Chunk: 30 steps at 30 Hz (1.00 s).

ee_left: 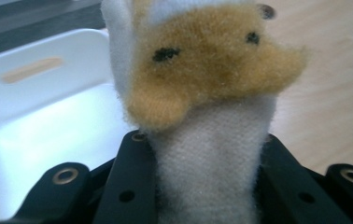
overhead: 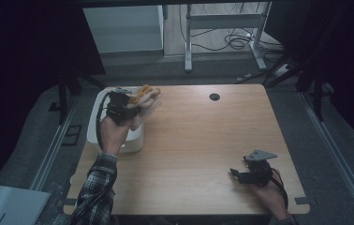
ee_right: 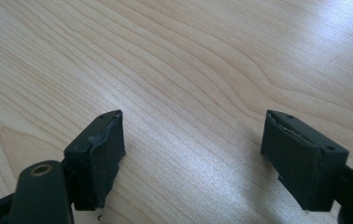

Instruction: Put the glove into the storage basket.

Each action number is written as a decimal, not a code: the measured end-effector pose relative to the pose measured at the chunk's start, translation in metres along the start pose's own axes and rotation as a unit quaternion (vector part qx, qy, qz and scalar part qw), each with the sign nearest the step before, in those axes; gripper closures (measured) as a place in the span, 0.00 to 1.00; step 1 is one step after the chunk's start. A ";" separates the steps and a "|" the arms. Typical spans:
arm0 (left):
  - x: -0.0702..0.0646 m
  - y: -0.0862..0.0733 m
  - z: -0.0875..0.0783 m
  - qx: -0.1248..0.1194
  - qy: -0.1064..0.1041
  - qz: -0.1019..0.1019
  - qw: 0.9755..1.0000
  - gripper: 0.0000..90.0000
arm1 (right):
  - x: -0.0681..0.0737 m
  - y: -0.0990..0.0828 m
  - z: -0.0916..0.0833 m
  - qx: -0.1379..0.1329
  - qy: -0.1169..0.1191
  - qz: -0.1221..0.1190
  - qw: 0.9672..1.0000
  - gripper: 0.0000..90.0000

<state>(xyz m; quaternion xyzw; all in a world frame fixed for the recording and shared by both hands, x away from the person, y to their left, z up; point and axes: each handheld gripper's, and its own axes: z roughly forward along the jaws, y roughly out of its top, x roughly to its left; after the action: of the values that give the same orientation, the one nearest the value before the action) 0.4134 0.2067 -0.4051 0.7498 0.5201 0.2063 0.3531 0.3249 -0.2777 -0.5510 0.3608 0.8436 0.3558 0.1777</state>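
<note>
Left hand-held gripper (overhead: pixel 135 104) clamped on plush toy (ee_left: pixel 212 79) (tan and white), white bin (overhead: pixel 99 123) just below it. Right hand-held gripper (overhead: pixel 235 173) wide open, holding nothing, low over table (overhead: pixel 203 140).

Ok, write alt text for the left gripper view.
A plush toy, tan and white with dark stitched marks, is clamped between two black jaws. Behind it to the left sits a white bin; wooden tabletop lies to the right.
</note>
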 end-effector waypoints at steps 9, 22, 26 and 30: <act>0.036 -0.009 0.002 -0.008 0.044 -0.046 0.998 0.82 | 0.000 0.000 0.000 0.000 0.000 0.000 1.000 0.24; 0.064 -0.028 0.046 0.040 0.072 -0.081 0.993 0.82 | 0.000 0.000 0.000 0.000 0.000 0.001 1.000 0.24; 0.062 -0.024 0.059 0.055 0.065 -0.075 0.994 0.82 | 0.000 0.000 0.000 0.000 0.000 0.001 1.000 0.24; 0.056 -0.022 0.072 0.076 0.061 -0.066 0.993 0.81 | 0.000 0.000 0.000 0.000 0.000 0.001 1.000 0.24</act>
<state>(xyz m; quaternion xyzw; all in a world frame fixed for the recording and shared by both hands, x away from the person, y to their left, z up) 0.4694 0.2404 -0.4724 0.7241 0.6035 0.1880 0.2759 0.3247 -0.2777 -0.5509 0.3617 0.8433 0.3559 0.1770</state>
